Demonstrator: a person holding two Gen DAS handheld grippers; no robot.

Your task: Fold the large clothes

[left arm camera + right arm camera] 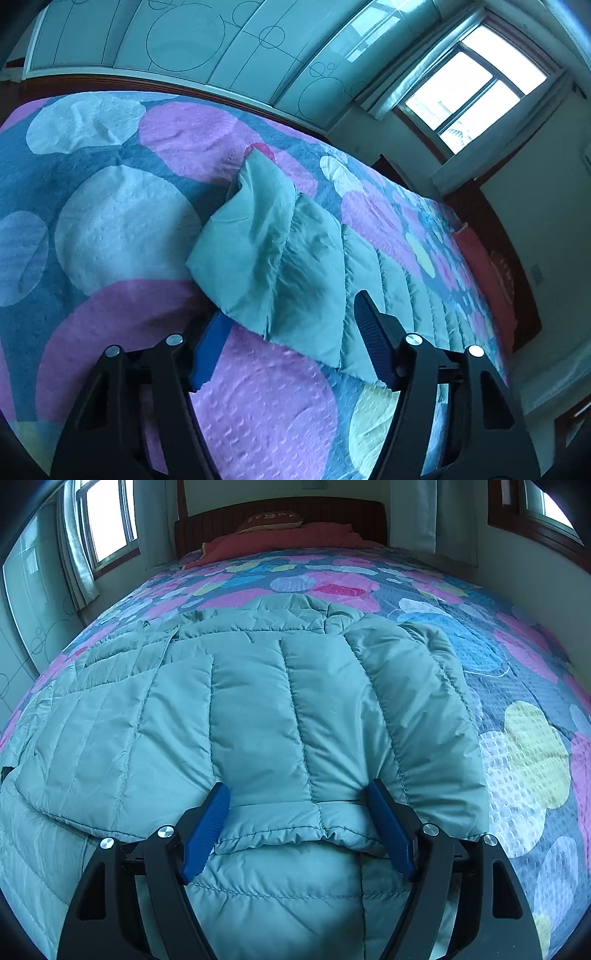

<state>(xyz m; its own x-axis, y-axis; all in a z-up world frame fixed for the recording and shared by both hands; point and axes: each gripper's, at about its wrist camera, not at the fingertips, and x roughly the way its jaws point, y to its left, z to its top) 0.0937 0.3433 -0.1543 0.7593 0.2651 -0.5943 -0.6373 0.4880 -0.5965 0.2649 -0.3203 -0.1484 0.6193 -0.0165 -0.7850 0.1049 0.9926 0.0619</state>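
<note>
Blue pads (pixel 206 830) of the right gripper (pixel 297 794) are spread wide apart over a folded hem of the pale green quilted jacket (pixel 258 709), nothing being clamped. On the other side, the left gripper (pixel 291 328) is likewise held open, with the jacket's edge (pixel 280 258) lying between its fingers. Spread across the patterned bedspread (pixel 110 221), the garment is seen flat on the bed.

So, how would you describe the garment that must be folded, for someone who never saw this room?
Find the large bed with its bedspread of pink, blue and yellow blobs. On the bedspread, at the end far from the red pillows, lies a puffy quilted jacket. It is the only plain, pale green thing there, stitched in padded bands.
</note>
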